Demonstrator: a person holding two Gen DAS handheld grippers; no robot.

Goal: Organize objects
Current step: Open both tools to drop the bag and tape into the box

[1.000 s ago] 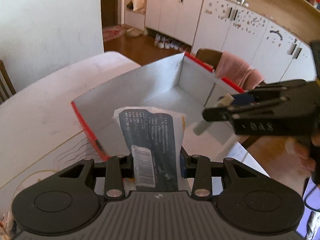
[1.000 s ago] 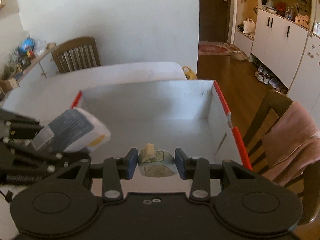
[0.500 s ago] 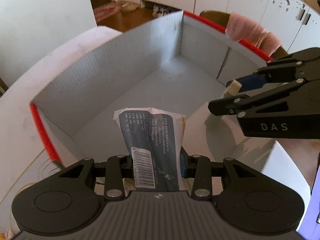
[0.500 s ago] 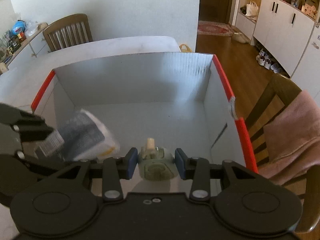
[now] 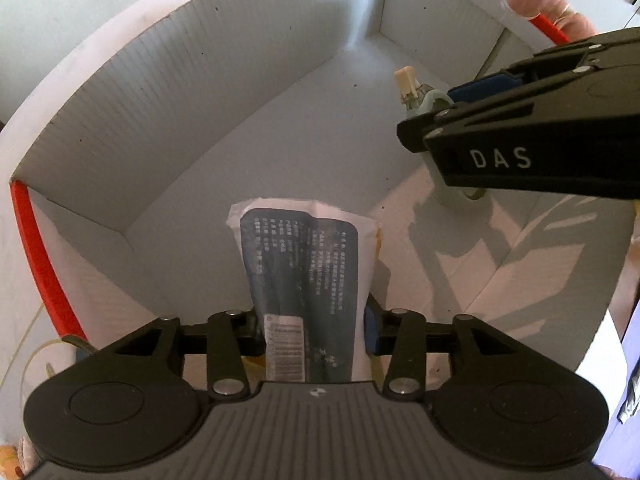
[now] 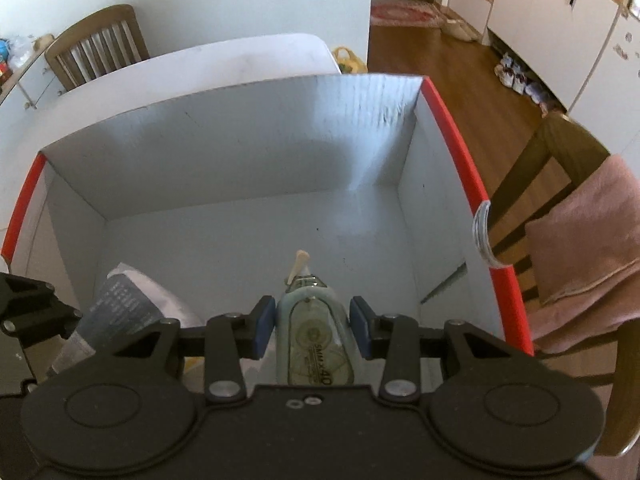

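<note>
A white corrugated box [image 5: 160, 100] with a red rim lies open below both grippers. My left gripper [image 5: 312, 328] points down into it, and its jaws are opening. A dark blue and white packet [image 5: 304, 264] still stands between its fingers, with a thin gap at the pads. My right gripper [image 6: 312, 324] is shut on a pale green correction tape dispenser [image 6: 316, 340], whose cream tip points at the floor of the box [image 6: 240, 152]. The packet [image 6: 116, 308] shows at lower left in the right wrist view. In the left wrist view the right gripper [image 5: 424, 120] reaches in from the right with the dispenser [image 5: 412, 88].
The box stands on a white table [image 6: 240, 56]. A chair draped with a pink towel [image 6: 580, 248] is just right of the box. A wooden chair [image 6: 96, 52] stands at the far left. White cabinets [image 6: 552, 20] and shoes line the wooden floor.
Both grippers have sunk and tipped down into the box. The left jaws have widened slightly around the packet. The dispenser stays gripped in the right.
</note>
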